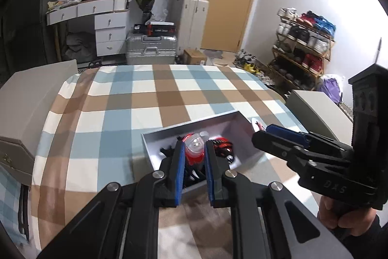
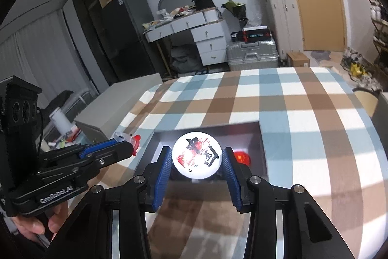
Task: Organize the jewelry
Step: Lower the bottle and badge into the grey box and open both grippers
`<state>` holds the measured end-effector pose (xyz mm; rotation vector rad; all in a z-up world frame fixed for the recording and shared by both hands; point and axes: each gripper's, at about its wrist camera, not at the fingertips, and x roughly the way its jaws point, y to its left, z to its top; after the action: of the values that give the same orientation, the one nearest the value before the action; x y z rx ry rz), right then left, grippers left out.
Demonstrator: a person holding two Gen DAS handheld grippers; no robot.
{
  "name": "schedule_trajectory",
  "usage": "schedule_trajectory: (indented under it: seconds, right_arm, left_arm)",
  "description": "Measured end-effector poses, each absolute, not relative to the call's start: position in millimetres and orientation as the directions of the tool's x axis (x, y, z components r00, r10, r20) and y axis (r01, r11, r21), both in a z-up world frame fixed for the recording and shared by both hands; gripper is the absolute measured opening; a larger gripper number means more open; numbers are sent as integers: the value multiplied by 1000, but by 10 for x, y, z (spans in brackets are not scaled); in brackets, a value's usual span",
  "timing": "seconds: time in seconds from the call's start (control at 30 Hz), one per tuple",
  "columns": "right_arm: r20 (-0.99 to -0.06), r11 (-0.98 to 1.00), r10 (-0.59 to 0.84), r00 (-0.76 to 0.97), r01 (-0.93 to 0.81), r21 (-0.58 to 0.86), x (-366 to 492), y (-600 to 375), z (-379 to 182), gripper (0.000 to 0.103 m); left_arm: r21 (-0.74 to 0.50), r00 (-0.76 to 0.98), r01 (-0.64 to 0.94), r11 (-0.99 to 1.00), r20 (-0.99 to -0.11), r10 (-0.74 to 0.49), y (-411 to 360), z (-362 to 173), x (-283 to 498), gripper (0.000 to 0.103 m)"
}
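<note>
In the left wrist view my left gripper (image 1: 194, 143) is shut on a small red and clear plastic piece (image 1: 194, 155), lifted over an open grey box (image 1: 213, 120). The box holds several red and black jewelry items (image 1: 222, 145). In the right wrist view my right gripper (image 2: 197, 152) is shut on a white round disc (image 2: 196, 158) printed in red and black, above the same box (image 2: 208, 129). A red round item (image 2: 242, 157) lies in the box beside the right finger. Each view shows the other gripper from the side: the right gripper (image 1: 260, 131) and the left gripper (image 2: 131, 146).
The box sits on a blue, brown and white checked cloth (image 1: 150, 94). Grey boxes flank it at the left (image 1: 36, 98) and right (image 1: 315, 111). Beyond stand a white dresser (image 1: 106, 26), suitcases (image 1: 150, 47) and a shoe rack (image 1: 303, 45). A person's hand (image 2: 36, 222) grips the left handle.
</note>
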<state>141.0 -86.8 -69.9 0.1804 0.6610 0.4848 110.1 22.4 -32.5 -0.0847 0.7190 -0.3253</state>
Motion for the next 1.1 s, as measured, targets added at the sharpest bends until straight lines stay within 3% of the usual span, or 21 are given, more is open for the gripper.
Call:
schedule_trajectory:
  seconds: [0.6,1.1]
  right_arm:
    - [-637,881,472,609,-346,321,1919,-703,-944,42]
    - [-595,871,490,637,-331,363,1839,-810,-892,43]
  left_arm:
    - [-261,613,272,926,-695,-375,213,-526,1445,11]
    - [-255,594,294,921,-706,-385,167,-476,1409,13]
